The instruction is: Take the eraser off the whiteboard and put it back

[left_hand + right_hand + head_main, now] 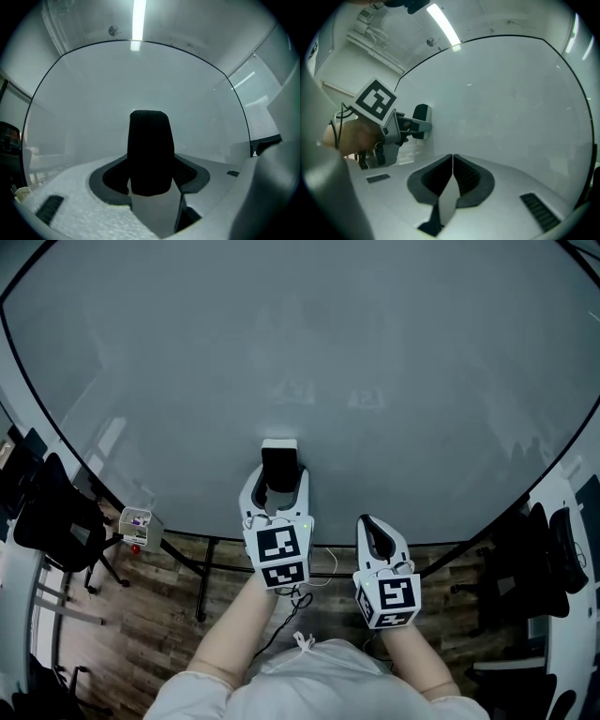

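Note:
A black eraser with a white back sits flat against the whiteboard, near its lower edge. My left gripper reaches level to the board, and its jaws stand wide on either side of the eraser with gaps showing. In the left gripper view the eraser rises dark between the spread jaws of the left gripper. My right gripper hangs to the right, a little short of the board, its jaws shut on nothing. From the right gripper view I see the left gripper at the eraser.
The whiteboard stands on a dark frame over a wooden floor. Black chairs crowd the left side, and another chair stands at the right. A small box of odds and ends hangs by the board's lower left corner.

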### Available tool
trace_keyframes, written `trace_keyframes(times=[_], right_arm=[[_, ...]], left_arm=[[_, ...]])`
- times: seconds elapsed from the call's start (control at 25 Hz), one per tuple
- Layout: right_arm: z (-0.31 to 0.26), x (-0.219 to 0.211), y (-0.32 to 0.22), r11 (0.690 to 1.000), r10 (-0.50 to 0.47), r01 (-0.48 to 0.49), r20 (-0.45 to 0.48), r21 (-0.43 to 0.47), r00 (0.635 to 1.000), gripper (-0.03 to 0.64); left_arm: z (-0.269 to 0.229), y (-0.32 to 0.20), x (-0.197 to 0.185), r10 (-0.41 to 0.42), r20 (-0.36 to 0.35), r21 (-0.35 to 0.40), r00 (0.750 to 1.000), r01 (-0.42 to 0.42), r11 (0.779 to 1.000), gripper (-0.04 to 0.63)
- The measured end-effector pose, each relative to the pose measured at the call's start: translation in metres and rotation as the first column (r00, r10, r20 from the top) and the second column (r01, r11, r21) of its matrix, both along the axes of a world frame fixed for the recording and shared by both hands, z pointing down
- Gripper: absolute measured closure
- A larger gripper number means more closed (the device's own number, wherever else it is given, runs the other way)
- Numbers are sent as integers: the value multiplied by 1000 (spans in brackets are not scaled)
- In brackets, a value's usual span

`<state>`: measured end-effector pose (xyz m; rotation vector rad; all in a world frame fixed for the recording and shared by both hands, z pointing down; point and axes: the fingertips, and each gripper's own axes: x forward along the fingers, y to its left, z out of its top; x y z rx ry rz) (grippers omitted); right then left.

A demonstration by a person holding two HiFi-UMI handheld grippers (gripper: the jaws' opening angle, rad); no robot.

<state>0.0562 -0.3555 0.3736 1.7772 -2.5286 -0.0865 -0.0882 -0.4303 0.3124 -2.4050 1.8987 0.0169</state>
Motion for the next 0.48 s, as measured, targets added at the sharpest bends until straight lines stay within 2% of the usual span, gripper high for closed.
trace_keyframes(times=[0.36,0.48], right_arm=[[-1,10,9,998,61,-61,-9,13,998,589],[2,11,12,997,79,-79,-14,5,997,589]], left_arm=[[0,8,-3,5,-24,10,1000,-4,1000,336],[-1,27,-1,20,2,36,1000,-20,999,336]])
